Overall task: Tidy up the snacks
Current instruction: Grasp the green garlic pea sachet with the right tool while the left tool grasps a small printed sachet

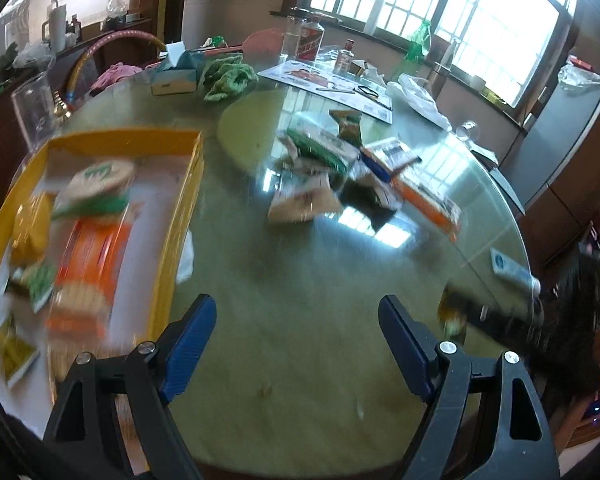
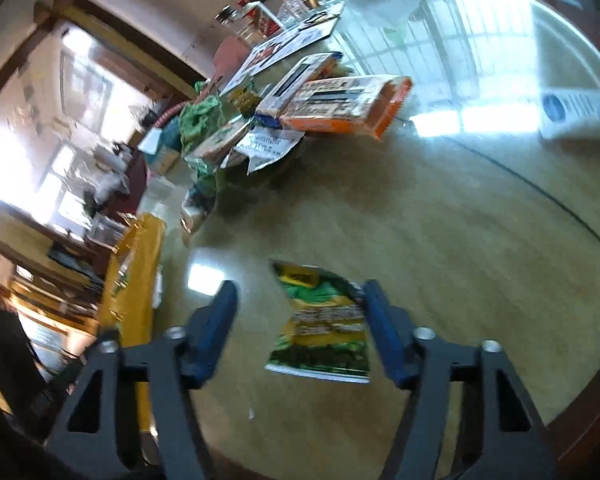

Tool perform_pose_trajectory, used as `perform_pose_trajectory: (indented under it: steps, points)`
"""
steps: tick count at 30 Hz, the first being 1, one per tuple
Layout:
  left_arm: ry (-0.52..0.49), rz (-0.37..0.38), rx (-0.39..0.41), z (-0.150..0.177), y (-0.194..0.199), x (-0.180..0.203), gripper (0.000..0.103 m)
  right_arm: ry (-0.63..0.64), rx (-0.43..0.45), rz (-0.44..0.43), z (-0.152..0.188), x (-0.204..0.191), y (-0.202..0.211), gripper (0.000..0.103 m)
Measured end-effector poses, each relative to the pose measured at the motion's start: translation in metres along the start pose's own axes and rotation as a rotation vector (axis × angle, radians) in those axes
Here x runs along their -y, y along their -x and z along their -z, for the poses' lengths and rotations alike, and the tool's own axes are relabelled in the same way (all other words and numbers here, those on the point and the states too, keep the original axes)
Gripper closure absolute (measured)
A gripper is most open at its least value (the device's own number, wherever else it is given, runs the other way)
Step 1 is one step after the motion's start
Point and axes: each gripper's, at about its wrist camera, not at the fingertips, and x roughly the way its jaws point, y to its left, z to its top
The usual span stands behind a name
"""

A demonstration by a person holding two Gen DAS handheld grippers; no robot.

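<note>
A yellow tray (image 1: pixel 188 184) on the left of the glass table holds several snacks, among them an orange cracker pack (image 1: pixel 94 248). A loose pile of snack packs (image 1: pixel 340 168) lies mid-table, with an orange pack (image 1: pixel 428 200) at its right. My left gripper (image 1: pixel 298 310) is open and empty over bare table beside the tray. In the right wrist view my right gripper (image 2: pixel 300 292) is open, its fingers either side of a green and yellow snack packet (image 2: pixel 324 320) lying flat on the table. The pile (image 2: pixel 300 108) and the tray (image 2: pixel 136 280) show there too.
A tissue box (image 1: pixel 176 74), a green cloth (image 1: pixel 228 78), a flyer (image 1: pixel 328 84), bottles (image 1: pixel 306 38) and a plastic bag (image 1: pixel 422 100) stand at the far side. A clear jug (image 1: pixel 34 108) stands left of the tray. A white card (image 2: pixel 576 108) lies near the right edge.
</note>
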Motion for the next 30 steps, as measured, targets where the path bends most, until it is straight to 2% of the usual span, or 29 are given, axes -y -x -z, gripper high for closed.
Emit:
perform_pose_trajectory:
  steps: [2, 3, 5, 8, 11, 13, 14, 16, 17, 21, 25, 30]
  points:
    - [-0.009, -0.024, 0.008, -0.015, -0.012, 0.002, 0.020, 0.041, 0.000, 0.014, 0.005, -0.005, -0.002, 0.057]
    - [-0.024, -0.051, 0.009, -0.022, -0.019, 0.005, 0.020, 0.059, -0.001, 0.025, 0.007, -0.008, -0.003, 0.060]
    - [-0.066, -0.080, -0.017, -0.039, -0.039, 0.014, 0.020, 0.088, 0.004, 0.030, 0.010, -0.011, -0.004, 0.060]
    - [-0.120, -0.106, -0.033, -0.058, -0.065, 0.028, 0.022, 0.106, -0.010, -0.007, 0.014, -0.010, -0.003, 0.060]
    - [-0.170, -0.147, -0.079, -0.073, -0.094, 0.040, 0.032, 0.103, -0.010, -0.031, 0.016, -0.007, -0.002, 0.060]
    - [-0.208, -0.179, -0.083, -0.080, -0.108, 0.045, 0.032, 0.100, -0.013, -0.039, 0.015, -0.005, -0.002, 0.060]
    - [-0.228, -0.215, -0.085, -0.081, -0.116, 0.047, 0.036, 0.105, -0.014, -0.036, 0.016, -0.006, -0.001, 0.060]
    - [-0.264, -0.246, -0.117, -0.079, -0.126, 0.047, 0.056, 0.129, -0.013, -0.017, 0.017, -0.010, -0.002, 0.060]
    - [-0.266, -0.236, -0.140, -0.077, -0.130, 0.045, 0.071, 0.147, -0.012, -0.005, 0.018, -0.013, -0.002, 0.061]
    - [-0.274, -0.248, -0.127, -0.062, -0.117, 0.037, 0.082, 0.193, -0.006, 0.031, 0.022, -0.018, -0.001, 0.063]
    - [-0.234, -0.181, -0.127, -0.032, -0.083, 0.028, 0.087, 0.221, -0.002, 0.044, 0.025, -0.019, -0.001, 0.065]
    - [-0.078, 0.029, -0.102, 0.011, -0.027, 0.008, 0.091, 0.243, 0.000, 0.050, 0.031, -0.021, 0.001, 0.066]
